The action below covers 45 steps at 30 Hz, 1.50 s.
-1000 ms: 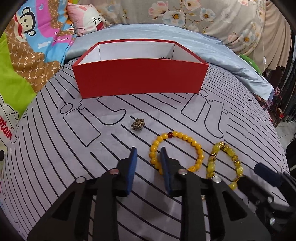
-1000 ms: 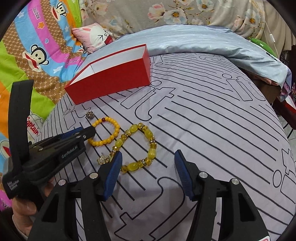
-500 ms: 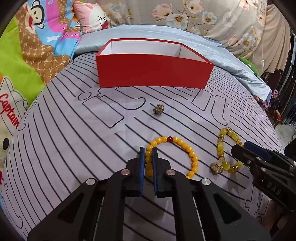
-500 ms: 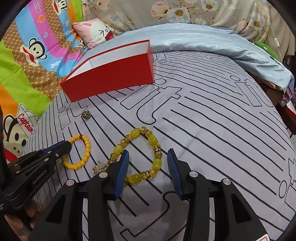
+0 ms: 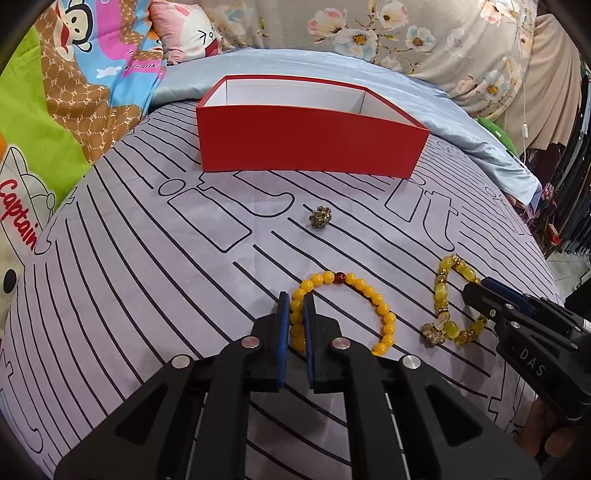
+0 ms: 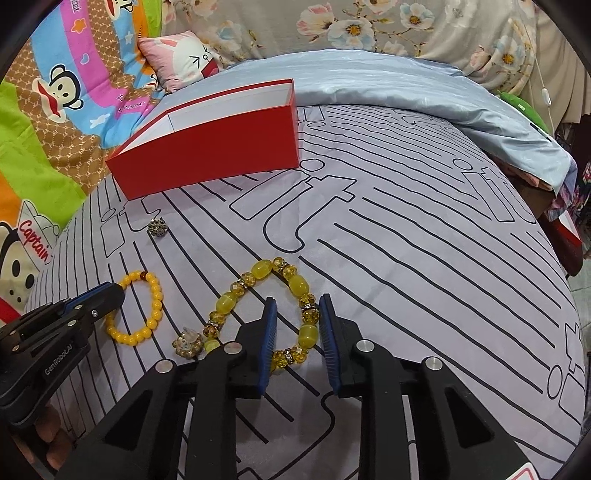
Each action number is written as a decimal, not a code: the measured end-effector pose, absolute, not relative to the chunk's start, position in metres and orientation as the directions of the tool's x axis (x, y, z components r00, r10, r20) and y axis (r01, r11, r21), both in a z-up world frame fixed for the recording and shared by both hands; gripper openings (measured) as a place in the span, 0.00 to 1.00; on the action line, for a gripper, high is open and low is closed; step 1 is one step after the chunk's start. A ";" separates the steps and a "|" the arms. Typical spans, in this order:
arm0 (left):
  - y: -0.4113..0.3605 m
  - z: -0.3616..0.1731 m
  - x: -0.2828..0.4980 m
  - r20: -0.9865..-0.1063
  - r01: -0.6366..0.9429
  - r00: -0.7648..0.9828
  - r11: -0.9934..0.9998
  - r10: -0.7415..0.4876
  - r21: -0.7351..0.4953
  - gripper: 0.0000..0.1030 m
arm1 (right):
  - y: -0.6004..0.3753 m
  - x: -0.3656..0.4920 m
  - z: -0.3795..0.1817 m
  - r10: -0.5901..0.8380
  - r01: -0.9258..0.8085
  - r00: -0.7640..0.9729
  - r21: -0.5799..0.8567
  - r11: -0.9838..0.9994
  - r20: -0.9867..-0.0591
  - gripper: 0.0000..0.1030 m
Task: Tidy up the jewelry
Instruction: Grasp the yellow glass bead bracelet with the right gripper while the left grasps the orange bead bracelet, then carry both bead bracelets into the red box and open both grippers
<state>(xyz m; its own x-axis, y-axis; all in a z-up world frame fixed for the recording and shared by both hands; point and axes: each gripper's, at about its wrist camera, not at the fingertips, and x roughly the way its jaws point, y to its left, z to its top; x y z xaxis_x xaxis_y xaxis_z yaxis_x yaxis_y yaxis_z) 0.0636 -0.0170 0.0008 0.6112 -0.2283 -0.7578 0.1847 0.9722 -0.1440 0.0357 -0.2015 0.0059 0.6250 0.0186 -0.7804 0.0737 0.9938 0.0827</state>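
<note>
On the striped grey bedspread lies a yellow round-bead bracelet [image 5: 369, 291] [image 6: 155, 306]; my left gripper [image 5: 297, 295] [image 6: 110, 291] is shut on its left side. Beside it, a chunky yellow bracelet [image 6: 262, 269] [image 5: 443, 291] with a flower charm has its right strand between the jaws of my right gripper [image 6: 297, 299] [image 5: 476, 291]. Those jaws are closing, and the pads stand a little apart from the beads. A small brown bead cluster [image 5: 320, 218] [image 6: 158, 228] lies loose nearer the open red box [image 5: 310, 144] [image 6: 207, 147].
A pale blue sheet [image 6: 369, 81] is bunched behind the box. Cartoon-print bedding [image 5: 55, 122] and a pink pillow [image 5: 184, 33] rise at the left. The bed edge [image 6: 554, 206] drops off at the right.
My left gripper has moved onto the round-bead bracelet and shut on it. My right gripper's jaws have narrowed around the chunky bracelet's right strand.
</note>
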 end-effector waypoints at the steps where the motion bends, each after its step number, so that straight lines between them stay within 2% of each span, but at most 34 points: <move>1: -0.017 0.001 0.064 -0.758 0.185 0.611 0.972 -0.228 -0.144 0.07 | -0.202 0.036 0.006 0.018 0.076 0.625 0.084 0.994 -0.780 0.17; 3: -0.017 0.001 0.064 -0.758 0.185 0.611 0.972 -0.227 -0.142 0.07 | -0.203 0.036 0.006 0.023 0.077 0.625 0.091 0.993 -0.781 0.10; 13: -0.018 0.001 0.063 -0.759 0.183 0.612 0.973 -0.223 -0.138 0.07 | -0.200 0.033 0.011 0.055 0.061 0.624 0.119 0.991 -0.779 0.09; 20: -0.008 0.010 0.063 -0.754 0.159 0.609 0.970 -0.245 -0.186 0.07 | -0.196 0.032 0.036 0.090 0.035 0.659 0.149 0.988 -0.747 0.09; 32: 0.008 0.081 0.073 -0.665 0.181 0.699 0.965 -0.263 -0.191 0.07 | -0.184 0.041 0.090 0.141 -0.046 0.732 0.157 0.986 -0.667 0.09; 45: 0.011 0.145 0.125 -0.585 0.200 0.771 0.968 -0.251 -0.151 0.07 | -0.170 0.094 0.143 0.164 -0.123 0.793 0.110 0.986 -0.587 0.09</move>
